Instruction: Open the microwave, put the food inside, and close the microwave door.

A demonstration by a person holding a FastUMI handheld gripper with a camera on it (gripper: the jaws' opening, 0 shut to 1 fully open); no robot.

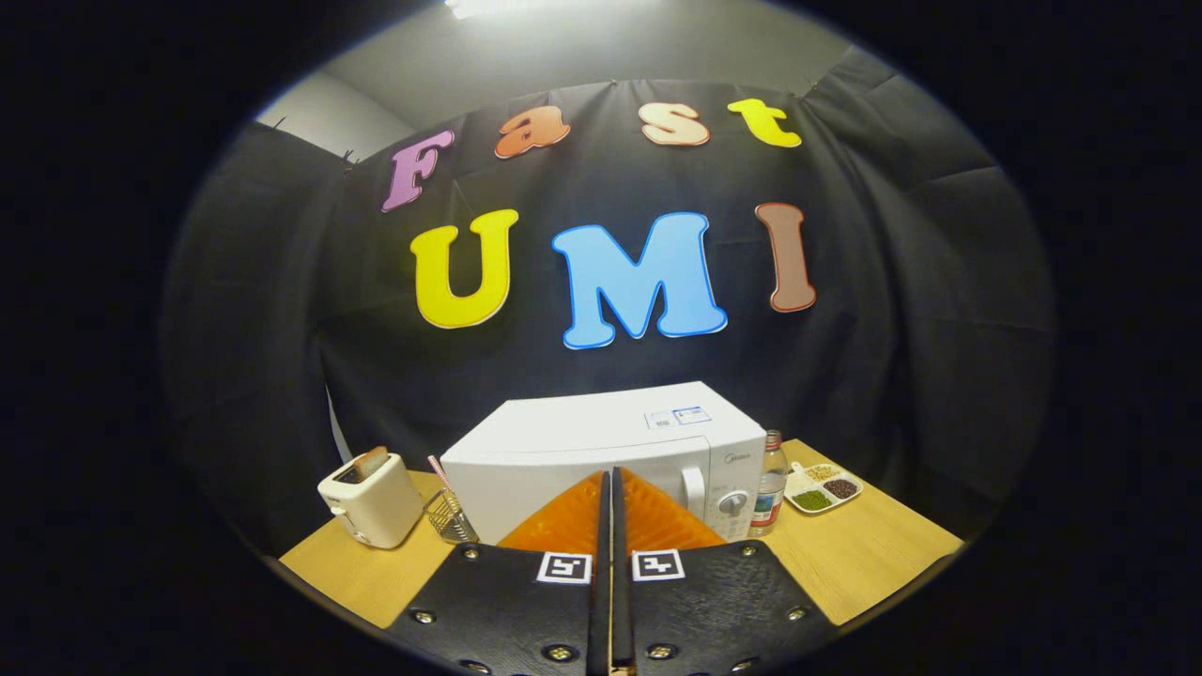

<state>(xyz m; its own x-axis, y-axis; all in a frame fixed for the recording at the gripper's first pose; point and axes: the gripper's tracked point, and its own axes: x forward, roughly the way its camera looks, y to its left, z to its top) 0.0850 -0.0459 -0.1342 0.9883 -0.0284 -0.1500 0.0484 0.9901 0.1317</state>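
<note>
Since the boxy white microwave (610, 451) sits door-shut just beyond the orange ribbed fingers (563, 521) of the hand-held gripper (610, 493), pressed together on nothing, I'd say we're at step one, so next it needs that white door handle (693, 488).

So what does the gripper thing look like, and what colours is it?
The gripper has two orange ribbed fingers shaped like wedges. They sit on black plates studded with shiny silver screws. Each plate carries a small square white tag with a black blocky pattern.
</note>
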